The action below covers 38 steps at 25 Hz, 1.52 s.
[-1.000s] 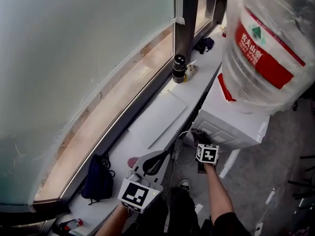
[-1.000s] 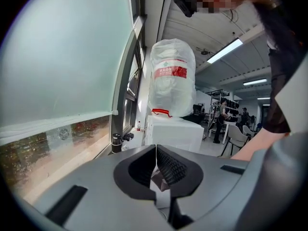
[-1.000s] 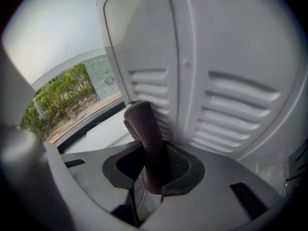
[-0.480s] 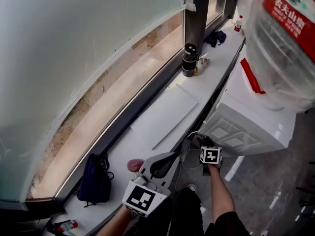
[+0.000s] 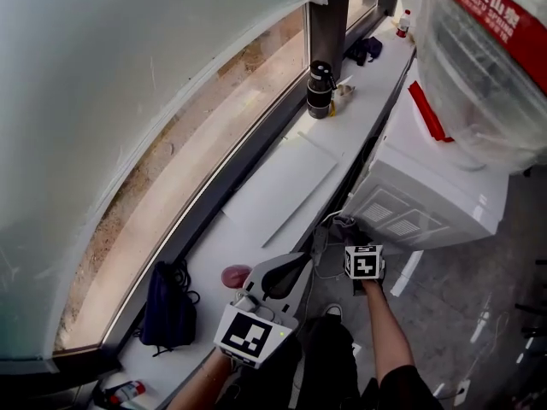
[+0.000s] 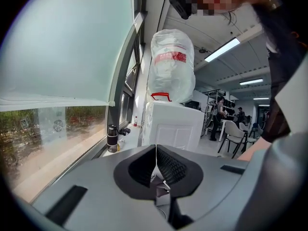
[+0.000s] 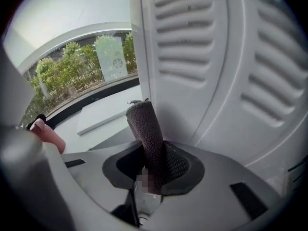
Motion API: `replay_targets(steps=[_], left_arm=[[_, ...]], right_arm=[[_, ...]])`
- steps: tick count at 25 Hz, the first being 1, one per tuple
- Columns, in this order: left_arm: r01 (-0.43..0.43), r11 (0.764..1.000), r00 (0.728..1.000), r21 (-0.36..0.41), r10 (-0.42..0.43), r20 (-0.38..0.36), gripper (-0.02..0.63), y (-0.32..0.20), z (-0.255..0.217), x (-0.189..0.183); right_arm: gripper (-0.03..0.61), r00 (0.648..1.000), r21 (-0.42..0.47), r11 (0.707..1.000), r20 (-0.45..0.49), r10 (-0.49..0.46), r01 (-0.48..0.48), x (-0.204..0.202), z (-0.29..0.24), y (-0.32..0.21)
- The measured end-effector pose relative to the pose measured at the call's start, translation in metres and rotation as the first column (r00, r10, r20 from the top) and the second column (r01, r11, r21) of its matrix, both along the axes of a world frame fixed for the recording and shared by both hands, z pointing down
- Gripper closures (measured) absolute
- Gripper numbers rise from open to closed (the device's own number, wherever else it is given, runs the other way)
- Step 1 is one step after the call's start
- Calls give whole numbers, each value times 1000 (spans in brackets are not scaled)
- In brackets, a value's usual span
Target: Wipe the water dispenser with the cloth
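The right gripper (image 7: 155, 172) is clenching a dark grey rolled fleece cloth (image 7: 147, 129) just beside the white louvred plastic water dispenser (image 7: 216, 57) at two o'clock, the left gripper (image 6: 155, 174) is hanging clamped on nothing, and the cloth, pinched only at its base, is probably risking buckling aside under pressure.
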State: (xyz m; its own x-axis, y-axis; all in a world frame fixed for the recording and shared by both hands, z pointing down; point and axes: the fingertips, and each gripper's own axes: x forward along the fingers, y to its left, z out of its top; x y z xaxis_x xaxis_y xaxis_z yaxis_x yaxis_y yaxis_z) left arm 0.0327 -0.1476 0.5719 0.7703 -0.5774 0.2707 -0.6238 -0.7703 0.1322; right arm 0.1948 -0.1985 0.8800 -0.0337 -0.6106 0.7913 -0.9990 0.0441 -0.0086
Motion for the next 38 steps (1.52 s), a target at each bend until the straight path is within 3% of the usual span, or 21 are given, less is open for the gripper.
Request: replay_targets(steps=[5, 11, 23, 28, 33, 38], left_arm=[[-39, 999, 999, -15, 38, -10, 594, 14, -52, 6], [-66, 998, 998, -22, 66, -18, 594, 30, -112, 12], [-108, 994, 994, -13, 108, -2, 594, 48, -146, 21], [-96, 995, 995, -15, 96, -4, 594, 46, -142, 22], [-82, 996, 997, -26, 82, 7, 594, 43, -130, 20], [-47, 998, 999, -46, 47, 17, 594, 42, -111, 15]], right_arm=[[472, 1000, 54, 999, 25, -8, 7, -1, -94, 26], [472, 997, 111, 991, -48, -64, 69, 8, -214, 59], [472, 998, 307, 950, -51, -37, 51, 40, -385, 51], [472, 998, 294, 955, -66, -14, 33, 55, -372, 44], [472, 1000, 234, 972, 5, 31, -31, 61, -313, 43], [472, 997, 144, 989, -48, 52, -45, 68, -241, 40]])
